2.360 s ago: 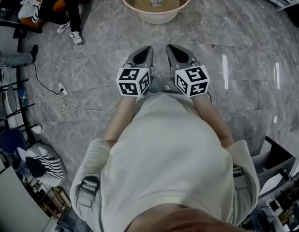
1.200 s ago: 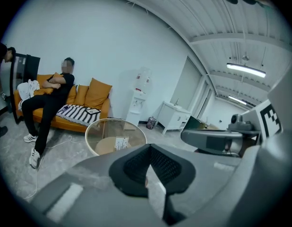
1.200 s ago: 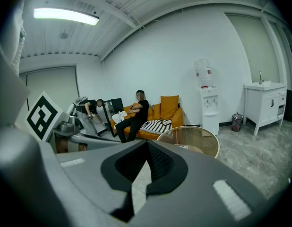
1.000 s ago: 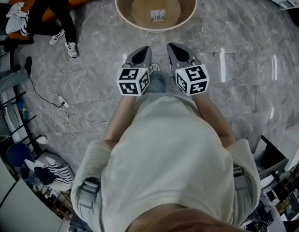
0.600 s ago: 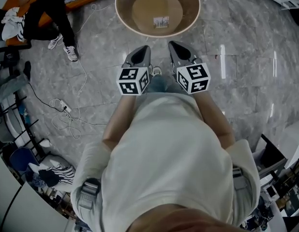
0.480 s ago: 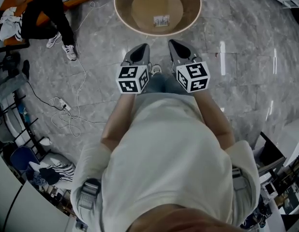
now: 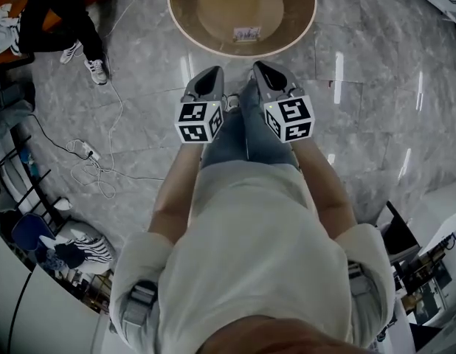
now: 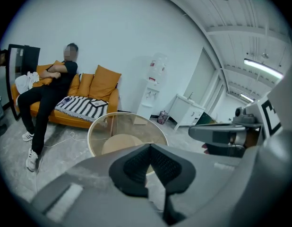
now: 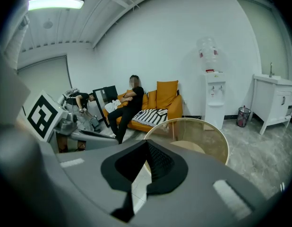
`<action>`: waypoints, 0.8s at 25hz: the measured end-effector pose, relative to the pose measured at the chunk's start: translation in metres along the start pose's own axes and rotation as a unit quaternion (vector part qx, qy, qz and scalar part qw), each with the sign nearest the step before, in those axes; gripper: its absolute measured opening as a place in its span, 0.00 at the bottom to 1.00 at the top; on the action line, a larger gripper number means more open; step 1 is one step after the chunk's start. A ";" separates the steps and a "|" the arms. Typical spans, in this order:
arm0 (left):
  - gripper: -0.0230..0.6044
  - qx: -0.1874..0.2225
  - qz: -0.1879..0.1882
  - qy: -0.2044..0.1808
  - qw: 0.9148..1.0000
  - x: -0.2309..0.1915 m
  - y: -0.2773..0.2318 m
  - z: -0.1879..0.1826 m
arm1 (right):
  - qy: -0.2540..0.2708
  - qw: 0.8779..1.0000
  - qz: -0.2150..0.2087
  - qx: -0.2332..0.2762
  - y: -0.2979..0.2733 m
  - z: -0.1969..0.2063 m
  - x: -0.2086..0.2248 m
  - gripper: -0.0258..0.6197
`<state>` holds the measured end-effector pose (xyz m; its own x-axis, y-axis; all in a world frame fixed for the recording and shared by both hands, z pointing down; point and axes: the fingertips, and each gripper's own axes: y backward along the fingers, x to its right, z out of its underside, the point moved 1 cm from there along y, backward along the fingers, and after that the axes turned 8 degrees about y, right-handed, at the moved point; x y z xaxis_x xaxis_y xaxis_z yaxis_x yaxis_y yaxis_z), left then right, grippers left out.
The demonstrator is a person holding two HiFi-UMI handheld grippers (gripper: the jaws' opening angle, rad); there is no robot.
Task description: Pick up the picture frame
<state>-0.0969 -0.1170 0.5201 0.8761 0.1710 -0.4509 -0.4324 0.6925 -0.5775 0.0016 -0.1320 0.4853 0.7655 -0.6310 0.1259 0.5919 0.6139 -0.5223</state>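
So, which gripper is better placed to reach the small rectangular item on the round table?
Right, marginally: the right gripper lines up closer under the item than the left gripper. Both are shut and short of the table.

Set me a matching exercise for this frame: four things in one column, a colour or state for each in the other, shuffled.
Things:
1. sofa
2. round table
3. left gripper
4. water dispenser

Colour or state:
A. shut, nothing between the jaws
B. white
C. orange
D. clear glass top

Pairs: 1-C, 2-D, 3-A, 4-B
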 end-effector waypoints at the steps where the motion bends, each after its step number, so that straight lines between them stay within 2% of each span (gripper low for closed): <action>1: 0.03 -0.003 -0.003 0.001 1.000 -0.004 -0.009 0.003 | 0.002 1.000 -0.002 -0.005 -0.007 0.005 0.006 0.04; 8: 0.04 -0.039 -0.010 0.001 0.999 -0.030 -0.075 0.032 | 0.007 0.999 -0.007 -0.046 -0.062 0.050 0.046 0.04; 11: 0.11 -0.059 -0.012 -0.002 0.998 -0.039 -0.108 0.047 | 0.010 0.998 -0.015 -0.065 -0.086 0.073 0.062 0.04; 16: 0.26 -0.080 -0.016 -0.005 0.997 -0.058 -0.156 0.072 | 0.005 0.994 -0.024 -0.104 -0.119 0.117 0.085 0.18; 20: 0.35 -0.107 -0.016 -0.023 0.994 -0.071 -0.190 0.092 | 0.001 0.992 -0.021 -0.121 -0.142 0.148 0.102 0.29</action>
<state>-0.0578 -0.1966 0.7243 0.8967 0.1871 -0.4012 -0.4356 0.5346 -0.7242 0.0330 -0.2134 0.6972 0.7407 -0.6550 0.1496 0.5451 0.4557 -0.7037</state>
